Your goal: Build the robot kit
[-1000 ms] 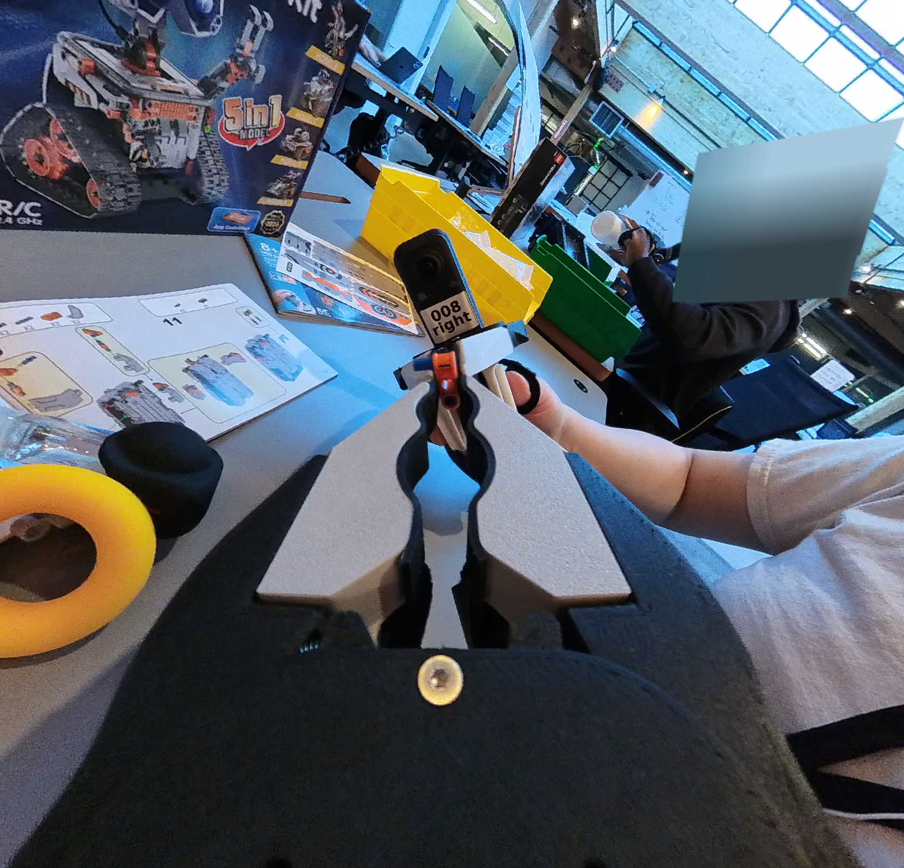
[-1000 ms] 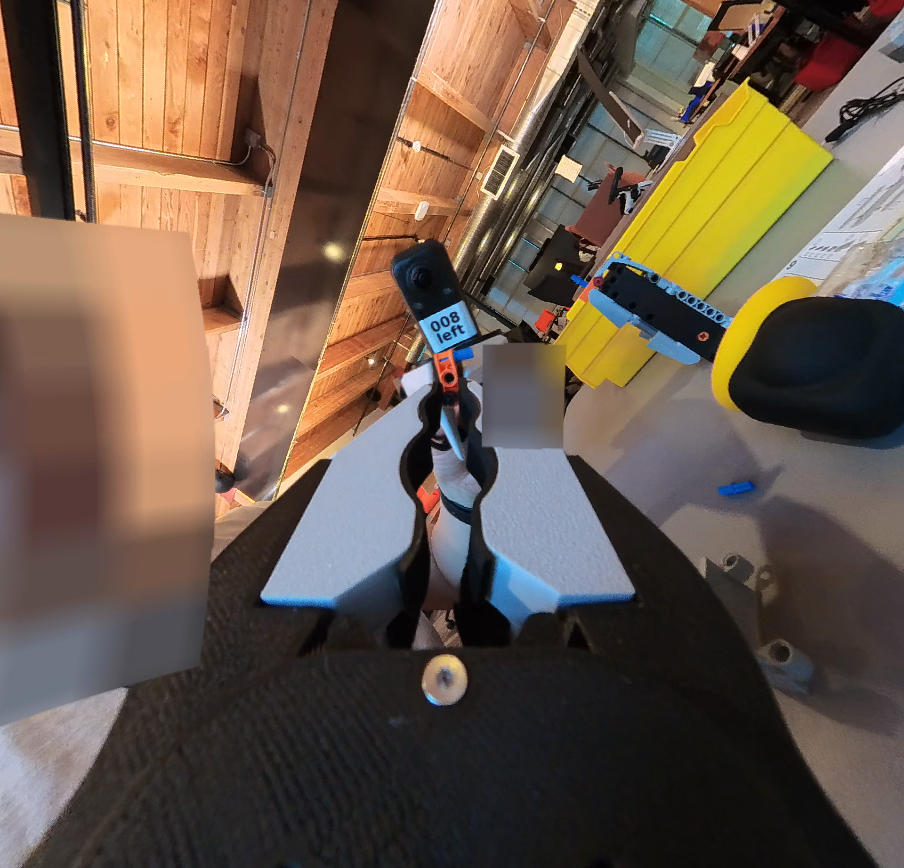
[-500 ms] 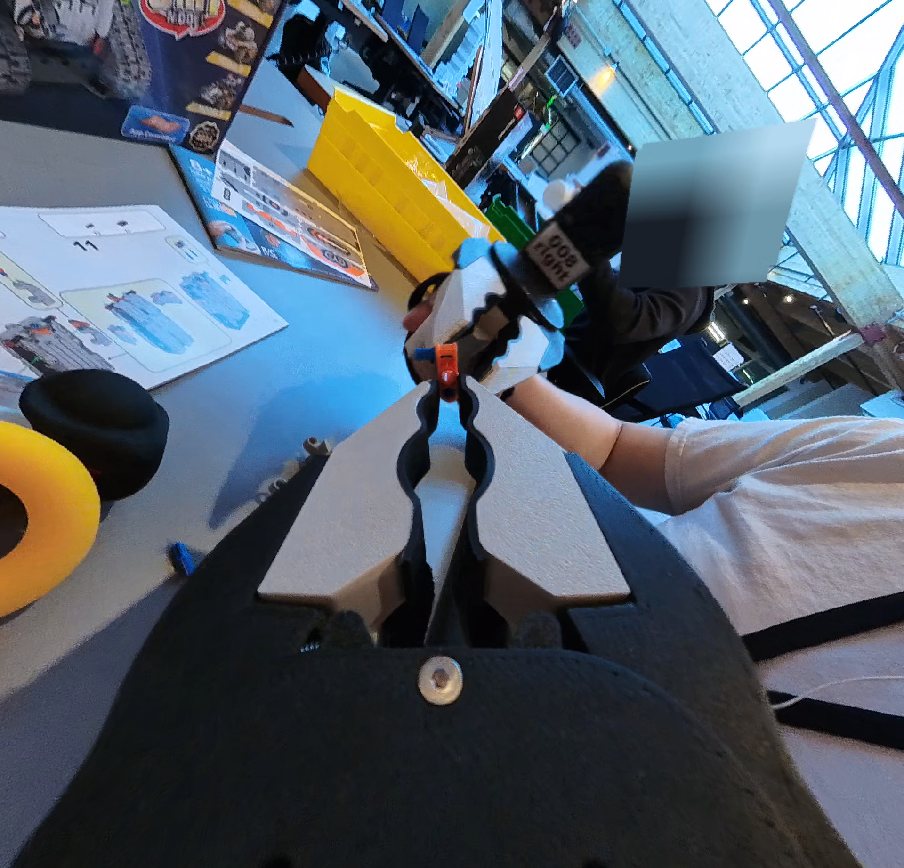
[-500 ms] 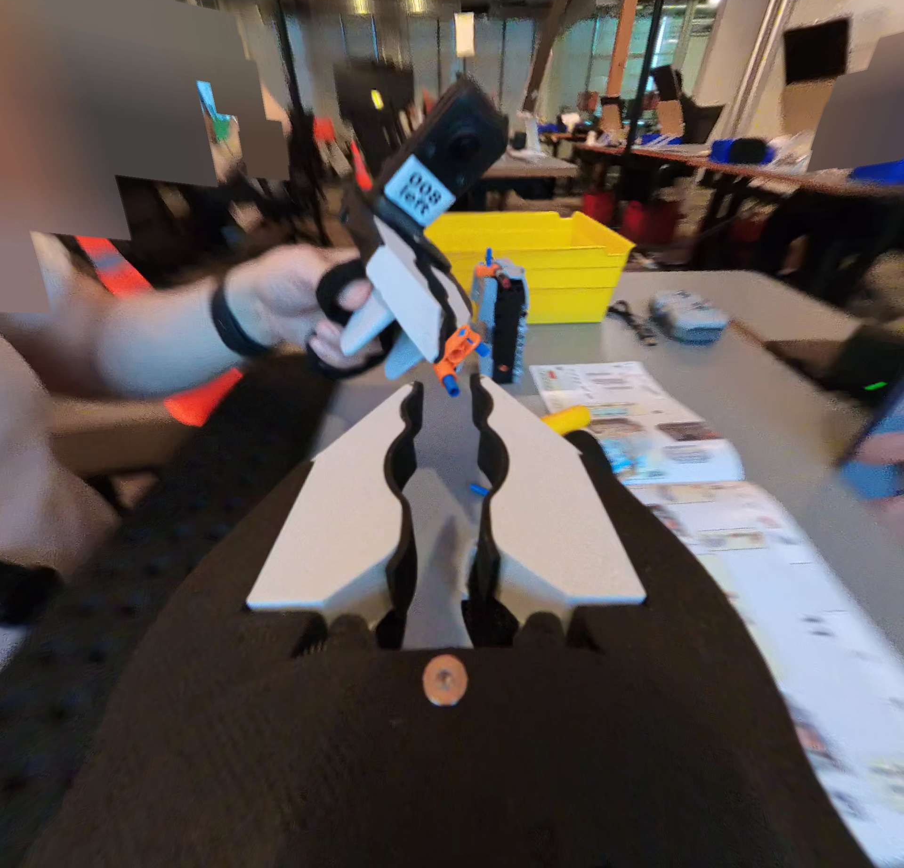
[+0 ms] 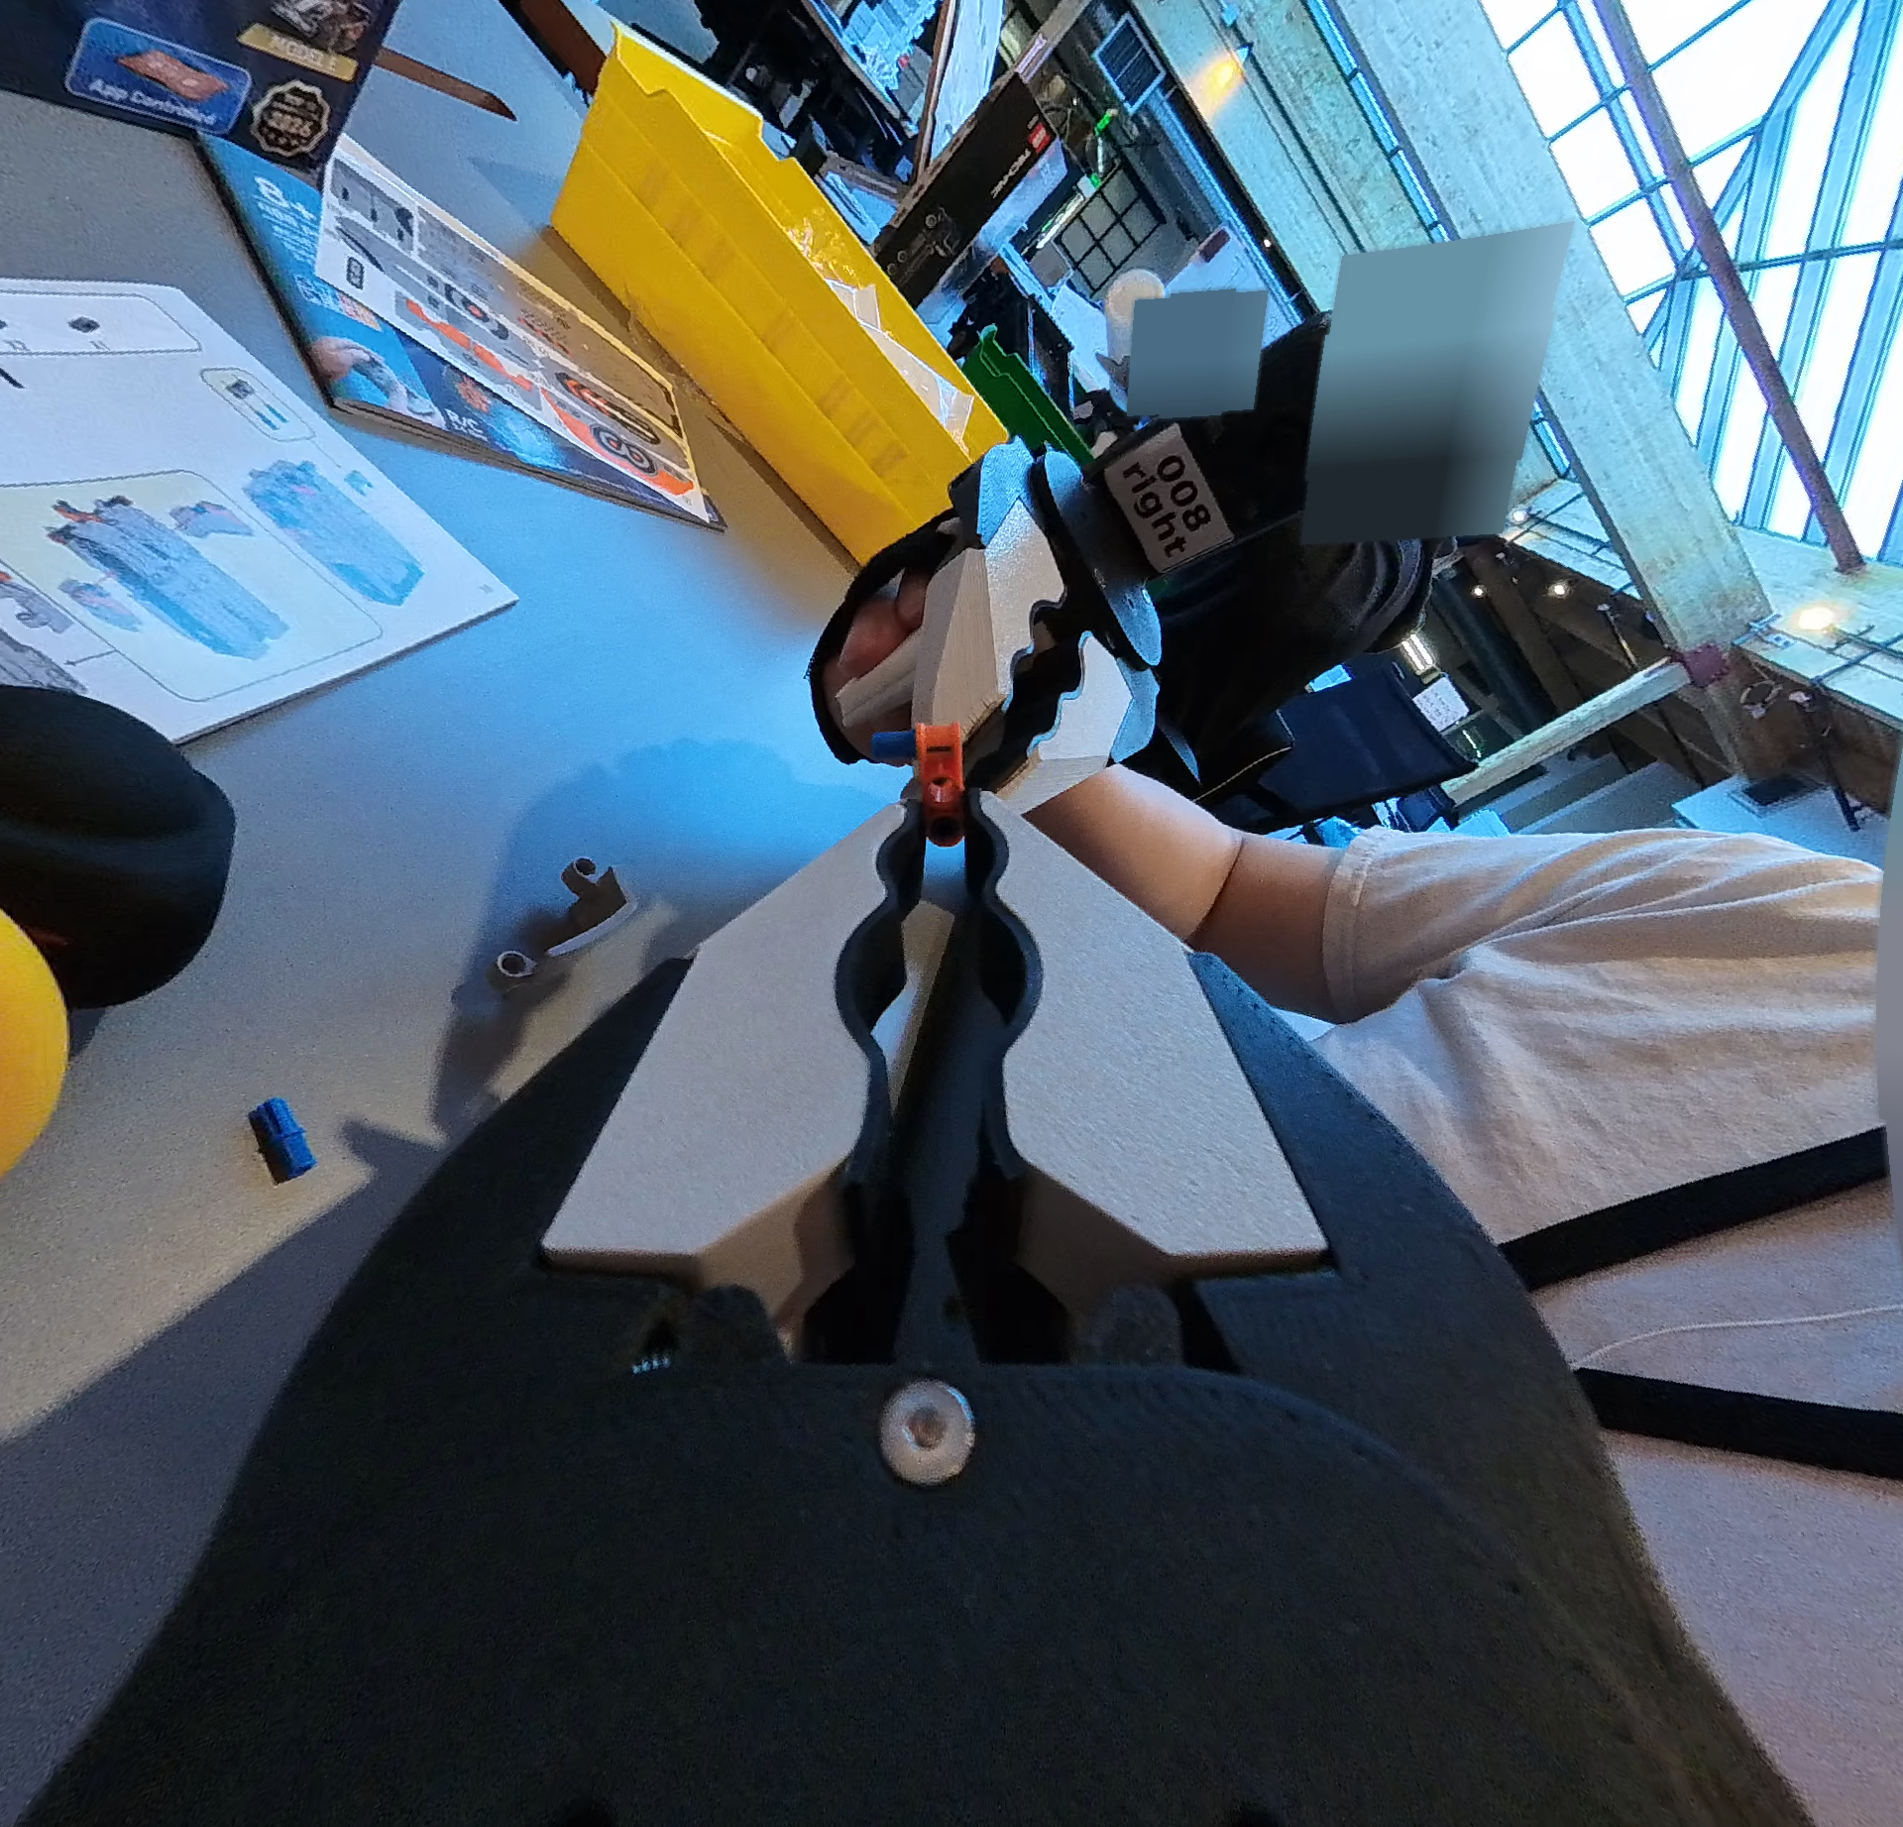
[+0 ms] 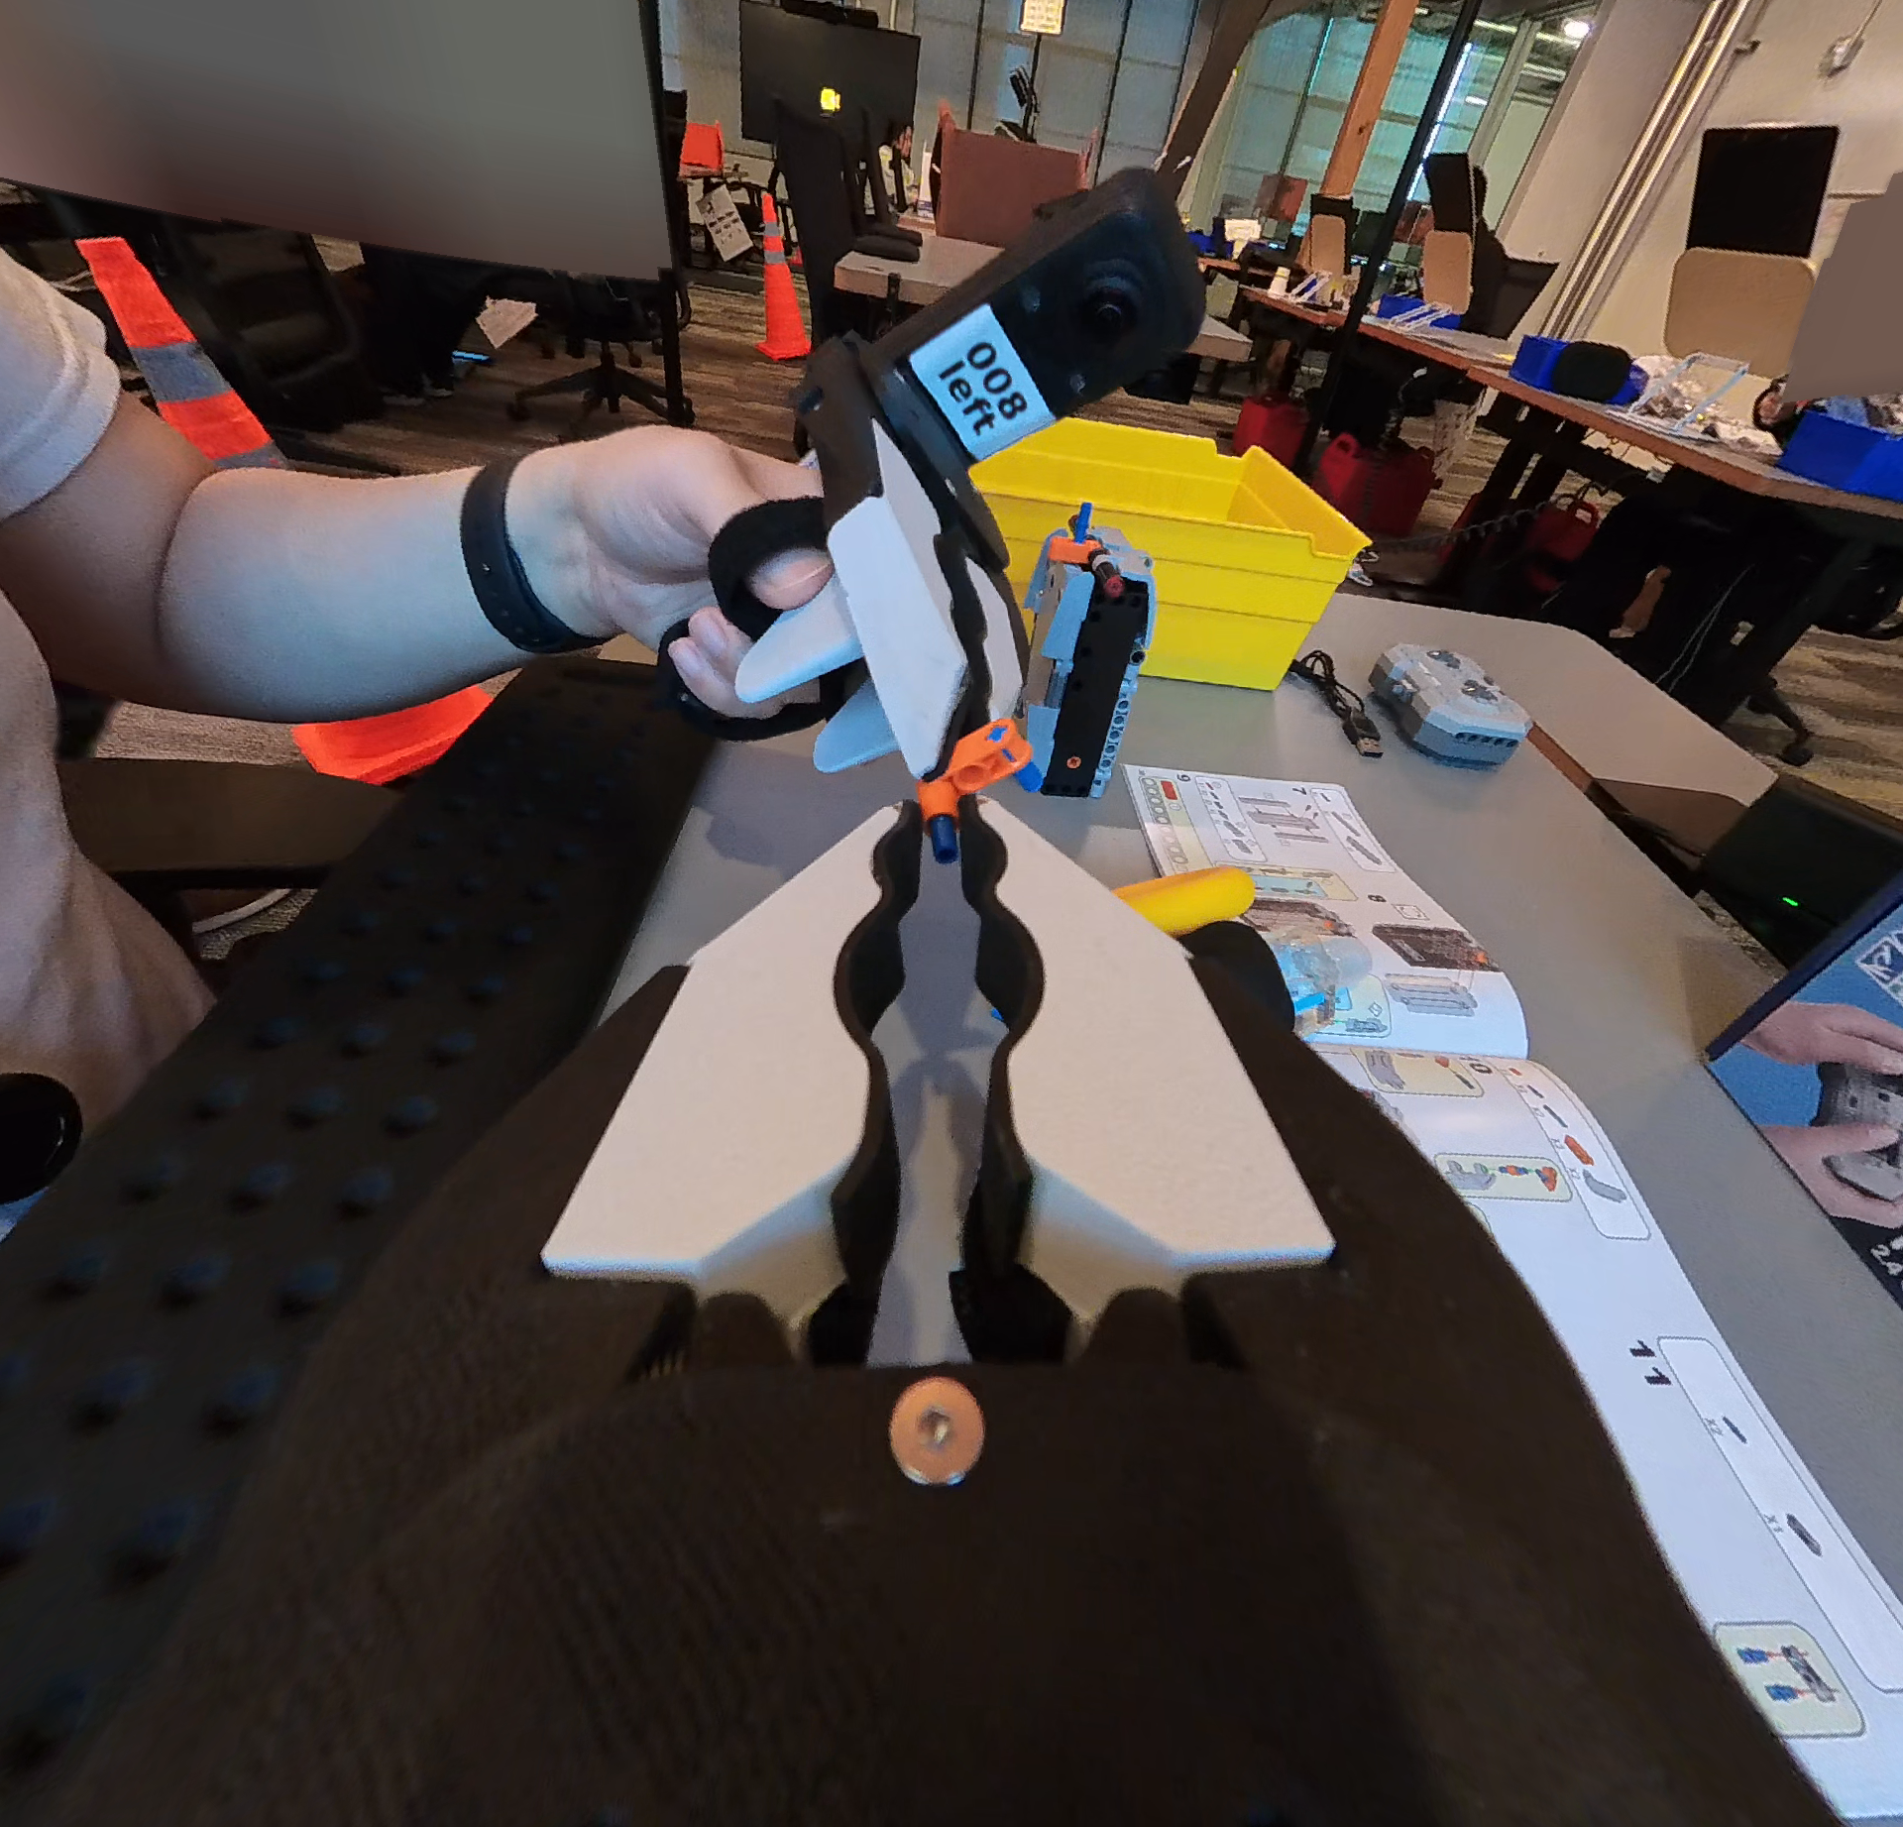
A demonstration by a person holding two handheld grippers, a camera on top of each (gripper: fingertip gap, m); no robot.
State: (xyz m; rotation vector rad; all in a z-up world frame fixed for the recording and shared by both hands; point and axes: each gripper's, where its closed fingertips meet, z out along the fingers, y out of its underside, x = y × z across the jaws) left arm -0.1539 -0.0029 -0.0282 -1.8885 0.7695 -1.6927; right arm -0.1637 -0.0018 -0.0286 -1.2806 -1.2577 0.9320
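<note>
A small orange connector (image 5: 939, 768) with blue pins is held in the air between both grippers, above the grey table (image 5: 638, 665). My left gripper (image 5: 939, 811) is shut on its lower end. In the right wrist view the left gripper (image 6: 953, 753) comes down from the upper left and clamps the connector (image 6: 973, 758). My right gripper (image 6: 940, 822) has its fingertips closed around the connector's stub with the blue pin (image 6: 942, 838). In the left wrist view the right gripper (image 5: 973, 763) meets the connector from above.
On the table are a yellow bin (image 6: 1184, 542), a partly built block model (image 6: 1092, 665), open instruction booklets (image 6: 1339, 902), a grey remote (image 6: 1447, 701), a loose blue pin (image 5: 280, 1139), a grey curved part (image 5: 577, 918), a black round pad (image 5: 93, 840) and a kit box (image 5: 206, 16). Only a small space, under 4 cm, lies between the two pairs of fingers. Left tips and right tips are each some 20 cm from the partly built block model (image 6: 1092, 665).
My right gripper swung from pointing up at the ceiling to level over the table, opened, then narrowed around the connector's pin. My left gripper kept hold of the connector and tilted.
</note>
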